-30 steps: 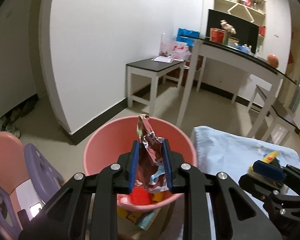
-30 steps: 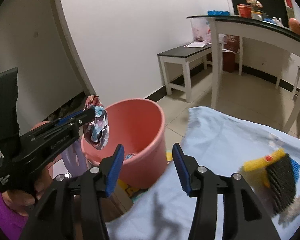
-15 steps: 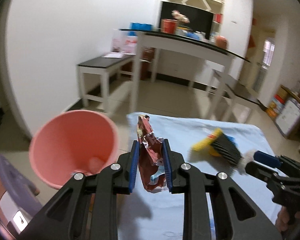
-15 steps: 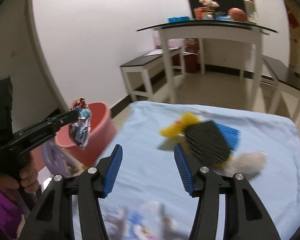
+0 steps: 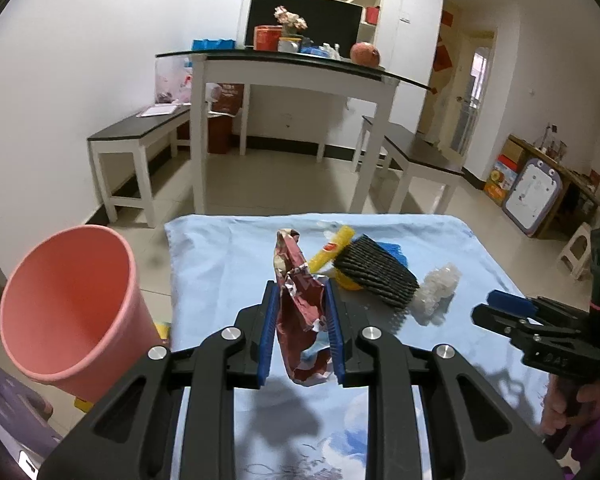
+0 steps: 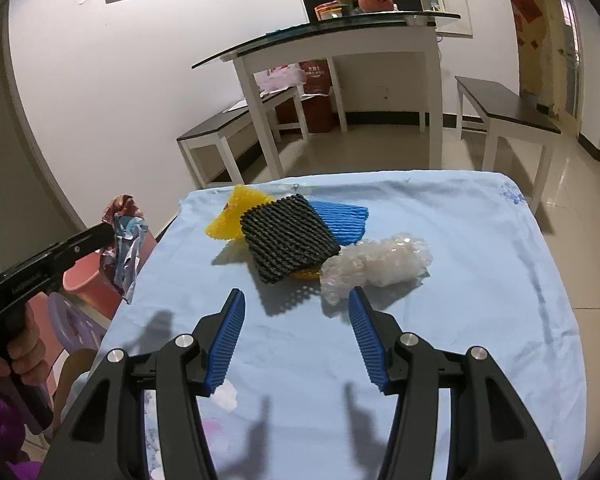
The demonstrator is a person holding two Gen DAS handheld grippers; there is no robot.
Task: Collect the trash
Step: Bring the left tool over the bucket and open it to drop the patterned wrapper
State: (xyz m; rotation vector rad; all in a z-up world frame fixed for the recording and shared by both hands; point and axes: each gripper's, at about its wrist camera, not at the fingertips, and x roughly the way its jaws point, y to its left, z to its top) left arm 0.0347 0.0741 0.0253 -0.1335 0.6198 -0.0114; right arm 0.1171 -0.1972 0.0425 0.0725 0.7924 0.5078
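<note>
1. Two blue pads point(image 5: 269, 332) of the left gripper point(image 5: 300, 334) pinch a crumpled red wrapper point(image 5: 300, 320) at lower centre of the left view.
2. Left of it the pink bin point(image 5: 68, 308) stands tilted beside the blue cloth point(image 5: 228, 264).
3. On the cloth at centre right lie yellow net point(image 5: 334, 248), black net point(image 5: 374, 276), blue net point(image 5: 388, 249) and clear plastic point(image 5: 438, 288); the right gripper point(image 5: 500, 308) shows at far right.
4. Right view: the right gripper point(image 6: 297, 332), bottom centre, has its jaws apart over the cloth point(image 6: 480, 300), nothing between them.
5. Just beyond them lie the black net point(image 6: 288, 236) over the yellow net point(image 6: 230, 218) and blue net point(image 6: 344, 216), and the plastic point(image 6: 380, 262) touching it.
6. At left edge the left gripper point(image 6: 108, 232) grips the wrapper point(image 6: 126, 240) above the bin point(image 6: 80, 280).
</note>
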